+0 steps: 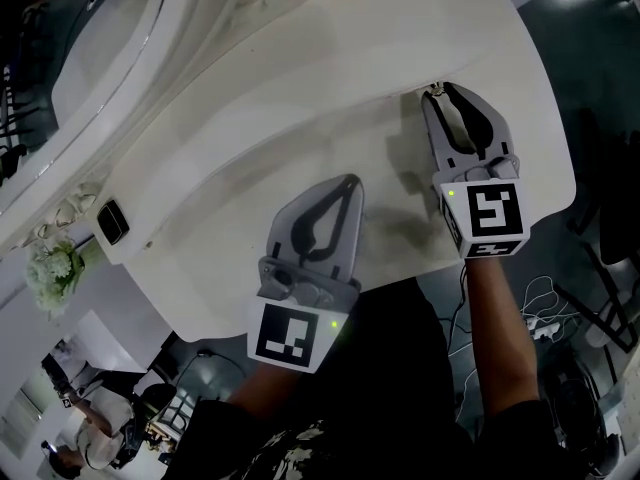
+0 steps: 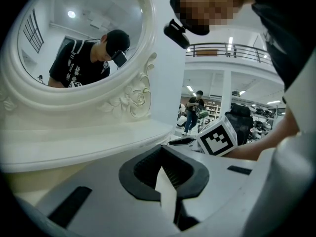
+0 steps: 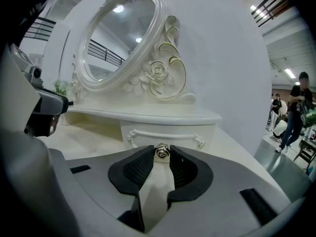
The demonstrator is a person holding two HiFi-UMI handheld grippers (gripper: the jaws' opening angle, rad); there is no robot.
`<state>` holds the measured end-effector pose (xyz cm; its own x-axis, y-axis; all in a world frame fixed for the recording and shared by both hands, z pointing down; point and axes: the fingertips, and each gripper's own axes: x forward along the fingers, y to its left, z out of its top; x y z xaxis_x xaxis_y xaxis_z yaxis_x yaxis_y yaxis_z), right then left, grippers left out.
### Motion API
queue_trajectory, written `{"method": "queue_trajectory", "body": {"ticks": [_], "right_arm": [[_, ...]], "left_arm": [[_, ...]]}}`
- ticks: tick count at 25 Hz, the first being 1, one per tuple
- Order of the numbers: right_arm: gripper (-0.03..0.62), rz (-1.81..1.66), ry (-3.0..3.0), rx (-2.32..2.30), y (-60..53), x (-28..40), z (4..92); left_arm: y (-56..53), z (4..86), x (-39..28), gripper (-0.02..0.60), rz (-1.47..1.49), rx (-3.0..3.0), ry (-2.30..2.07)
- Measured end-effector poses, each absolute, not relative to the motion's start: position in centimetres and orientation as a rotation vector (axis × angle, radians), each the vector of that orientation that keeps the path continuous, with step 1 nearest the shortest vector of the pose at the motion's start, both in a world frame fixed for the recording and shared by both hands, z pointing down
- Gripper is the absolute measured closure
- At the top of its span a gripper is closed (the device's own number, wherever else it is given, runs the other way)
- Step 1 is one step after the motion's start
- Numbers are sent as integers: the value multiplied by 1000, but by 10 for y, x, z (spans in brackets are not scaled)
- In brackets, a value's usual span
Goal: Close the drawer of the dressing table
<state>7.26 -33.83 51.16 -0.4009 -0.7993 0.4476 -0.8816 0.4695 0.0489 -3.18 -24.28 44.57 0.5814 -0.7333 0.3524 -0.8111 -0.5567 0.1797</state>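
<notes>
The white dressing table (image 1: 300, 98) fills the head view. Its small drawer (image 3: 148, 133) sits under the raised shelf and has a rope-like trim and a metal knob (image 3: 161, 152). My right gripper (image 3: 161, 158) reaches the drawer front, and its two black pads close against the sides of the knob. In the head view the right gripper (image 1: 437, 92) points at the shelf's right end. My left gripper (image 1: 350, 182) hovers over the tabletop nearer the front edge, fingertips together and nothing held. The left gripper (image 2: 160, 151) faces the mirror's base.
An oval mirror (image 3: 118, 38) in a carved frame stands on the shelf. A small black object (image 1: 112, 221) and white flowers (image 1: 55, 268) are at the table's left end. Cables and a power strip (image 1: 545, 313) lie on the floor at right. People stand in the background.
</notes>
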Motion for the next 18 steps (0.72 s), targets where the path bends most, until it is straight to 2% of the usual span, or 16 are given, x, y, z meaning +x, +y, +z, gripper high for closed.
{"method": "queue_trajectory", "body": {"ticks": [17, 18], "right_arm": [[500, 295, -2354, 1446, -355, 69, 509], [477, 288, -2358, 1455, -355, 70, 508]], "left_arm": [[-236, 441, -51, 580, 389, 2470, -1337], [-235, 440, -50, 580, 388, 2476, -1340]]}}
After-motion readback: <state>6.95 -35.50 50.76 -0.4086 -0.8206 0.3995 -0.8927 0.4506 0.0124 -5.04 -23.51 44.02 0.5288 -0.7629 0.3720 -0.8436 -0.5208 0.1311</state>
